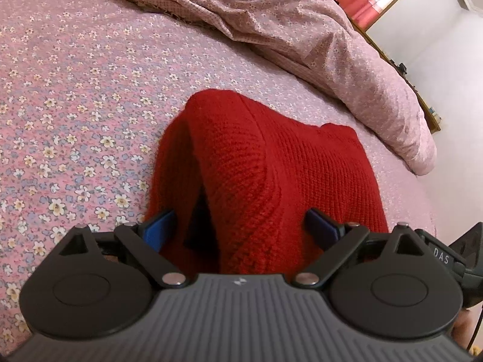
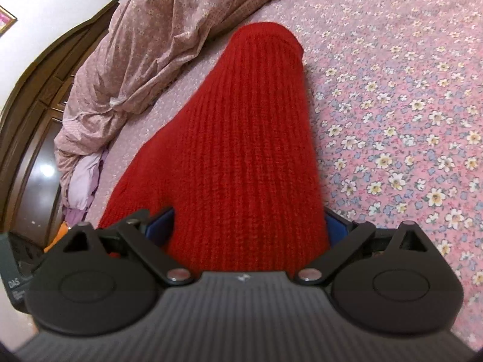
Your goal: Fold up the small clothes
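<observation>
A small red knit garment (image 1: 256, 157) lies on the flowered bed sheet (image 1: 75, 105), folded over, with one layer standing up like a ridge. My left gripper (image 1: 241, 212) straddles its near end with the jaws wide apart; the blue pads (image 1: 160, 226) flank the knit without squeezing it. In the right wrist view the same red knit (image 2: 247, 120) stretches away as a long ribbed band to a rounded far end. My right gripper (image 2: 250, 214) is open just as wide around its near end, with the cloth filling the gap between the fingers.
A crumpled pink duvet (image 1: 286, 24) is heaped along the far side of the bed (image 2: 145, 45). A lilac cloth (image 2: 84, 178) is tucked under its end. Dark wooden furniture (image 2: 27, 96) stands beyond the bed's edge. The flowered sheet (image 2: 407, 105) spreads out to the right.
</observation>
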`<state>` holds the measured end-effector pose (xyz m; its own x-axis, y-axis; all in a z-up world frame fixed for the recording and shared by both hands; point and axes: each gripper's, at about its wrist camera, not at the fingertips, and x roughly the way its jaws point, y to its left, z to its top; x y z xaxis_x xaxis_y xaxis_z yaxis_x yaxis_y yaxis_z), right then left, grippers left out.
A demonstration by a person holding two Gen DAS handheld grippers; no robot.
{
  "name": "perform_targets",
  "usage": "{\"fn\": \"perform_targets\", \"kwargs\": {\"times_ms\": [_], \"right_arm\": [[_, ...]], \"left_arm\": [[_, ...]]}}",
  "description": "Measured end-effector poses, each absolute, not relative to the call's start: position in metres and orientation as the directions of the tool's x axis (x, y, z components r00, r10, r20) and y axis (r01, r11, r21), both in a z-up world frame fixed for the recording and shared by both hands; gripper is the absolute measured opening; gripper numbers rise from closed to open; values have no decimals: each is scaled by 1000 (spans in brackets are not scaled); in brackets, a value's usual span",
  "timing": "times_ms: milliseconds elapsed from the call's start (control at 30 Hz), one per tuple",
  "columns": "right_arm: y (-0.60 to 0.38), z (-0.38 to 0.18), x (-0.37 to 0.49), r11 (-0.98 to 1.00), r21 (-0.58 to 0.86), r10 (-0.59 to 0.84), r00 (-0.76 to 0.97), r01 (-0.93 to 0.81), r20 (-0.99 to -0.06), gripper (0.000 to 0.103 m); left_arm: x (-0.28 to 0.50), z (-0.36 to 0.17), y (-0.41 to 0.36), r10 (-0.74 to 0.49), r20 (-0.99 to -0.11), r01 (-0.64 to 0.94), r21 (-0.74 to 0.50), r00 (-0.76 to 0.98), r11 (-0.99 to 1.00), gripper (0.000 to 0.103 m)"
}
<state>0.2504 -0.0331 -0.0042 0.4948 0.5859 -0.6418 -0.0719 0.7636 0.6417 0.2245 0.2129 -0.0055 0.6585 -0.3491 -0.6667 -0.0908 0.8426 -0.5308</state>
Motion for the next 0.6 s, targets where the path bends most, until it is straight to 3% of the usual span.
{"fn": "perform_targets", "kwargs": {"times_ms": [600], "right_arm": [[-32, -6, 261, 752, 643, 626, 465, -146, -626, 99]], "left_arm": [[223, -13, 217, -390, -621, -50, -570, 680, 820, 97]]}}
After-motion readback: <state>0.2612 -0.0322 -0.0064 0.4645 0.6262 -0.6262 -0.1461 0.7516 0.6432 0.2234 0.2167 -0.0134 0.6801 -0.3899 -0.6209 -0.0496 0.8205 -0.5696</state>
